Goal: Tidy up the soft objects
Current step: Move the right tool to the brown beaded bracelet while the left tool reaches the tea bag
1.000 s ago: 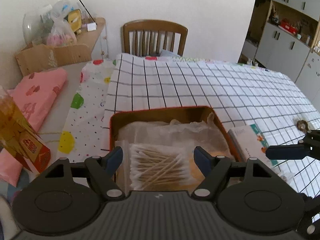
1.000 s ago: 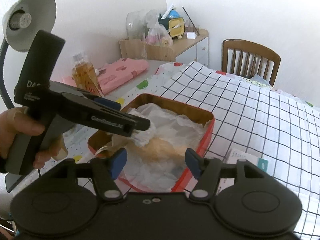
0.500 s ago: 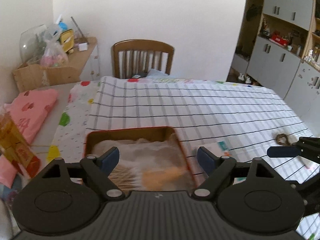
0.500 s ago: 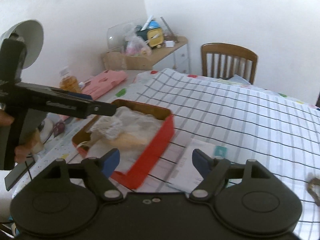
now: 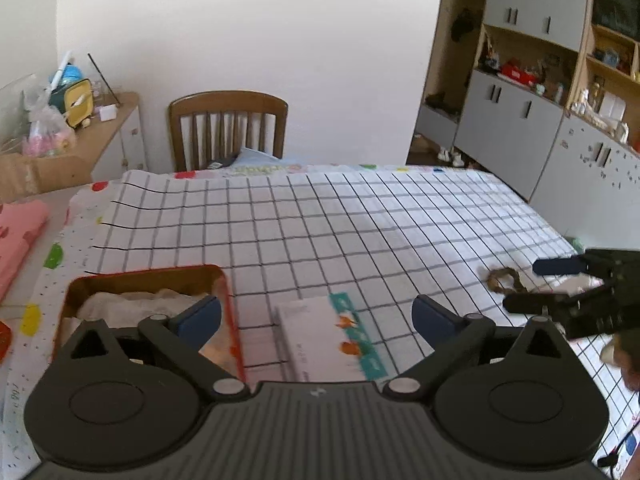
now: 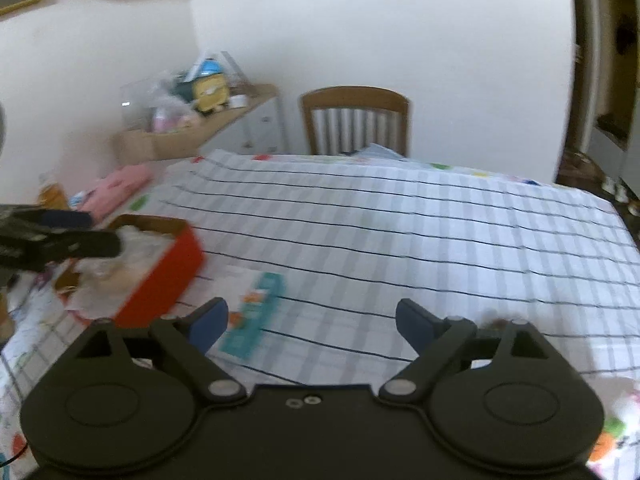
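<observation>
Brown and soft, the small hair tie (image 5: 503,279) is lying on the checked cloth of the worktop (image 5: 320,216), and I am judging it to be the next thing to collect. It is lying just in front of my right gripper (image 5: 538,285), whose two dark fingers are pointing toward it, one on each side, not touching it. In the right wrist view only a blurred brown bit of it is showing (image 6: 498,323), behind the right finger. My left gripper (image 5: 316,312) is well apart from it, so the right hand is clearly the nearer one. The tie is looking like a loose ring with a short tail, with its long side running across the fingers.

Both grippers have just been opening and are now spread wide, with nothing between the jaws. Under the left gripper a flat white packet (image 5: 320,336) with a teal stripe is lying beside the red tin box (image 5: 230,312), which is rigid and is already holding crinkled white plastic and other soft things.
</observation>
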`<state>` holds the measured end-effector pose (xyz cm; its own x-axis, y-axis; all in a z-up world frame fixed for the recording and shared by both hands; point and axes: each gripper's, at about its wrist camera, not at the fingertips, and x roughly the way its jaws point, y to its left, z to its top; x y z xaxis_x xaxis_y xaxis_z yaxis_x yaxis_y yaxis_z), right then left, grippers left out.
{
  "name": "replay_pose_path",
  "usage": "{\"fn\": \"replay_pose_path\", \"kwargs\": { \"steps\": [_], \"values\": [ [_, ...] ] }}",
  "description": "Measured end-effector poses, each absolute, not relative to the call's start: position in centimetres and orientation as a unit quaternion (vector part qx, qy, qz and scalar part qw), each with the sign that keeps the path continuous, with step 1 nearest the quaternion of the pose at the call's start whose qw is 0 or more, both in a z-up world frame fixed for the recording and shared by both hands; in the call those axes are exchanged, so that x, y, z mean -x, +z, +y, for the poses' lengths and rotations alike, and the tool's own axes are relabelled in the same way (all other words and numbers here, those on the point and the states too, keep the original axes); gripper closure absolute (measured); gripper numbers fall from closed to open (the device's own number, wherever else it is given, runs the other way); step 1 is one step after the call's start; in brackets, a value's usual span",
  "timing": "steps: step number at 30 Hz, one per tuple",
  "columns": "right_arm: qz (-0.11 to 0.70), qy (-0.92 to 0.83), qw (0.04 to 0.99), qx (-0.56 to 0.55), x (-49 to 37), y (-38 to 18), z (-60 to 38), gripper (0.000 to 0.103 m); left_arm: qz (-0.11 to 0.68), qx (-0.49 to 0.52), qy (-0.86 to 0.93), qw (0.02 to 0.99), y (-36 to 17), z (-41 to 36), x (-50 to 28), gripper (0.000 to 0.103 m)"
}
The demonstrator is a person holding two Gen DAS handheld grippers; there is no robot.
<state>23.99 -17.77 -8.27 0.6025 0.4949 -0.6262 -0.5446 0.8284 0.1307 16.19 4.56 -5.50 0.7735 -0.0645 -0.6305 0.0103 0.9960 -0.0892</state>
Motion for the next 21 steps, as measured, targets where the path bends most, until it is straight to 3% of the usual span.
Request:
{"fn": "replay_pose_path", "kwargs": {
  "steps": [10, 21],
  "values": [
    [0.372, 0.229, 0.899, 0.026, -27.8, -12.2, -23.6, 0.012, 0.364, 0.043, -0.022, 0.93, -8.7, -0.5, -16.4, 0.001],
    [0.407, 0.204, 0.89, 0.032, -31.4, -15.8, -23.7, 0.015, 0.402, 0.03, -0.008, 0.915, -12.8, -3.6, -16.6, 0.001]
  ]
}}
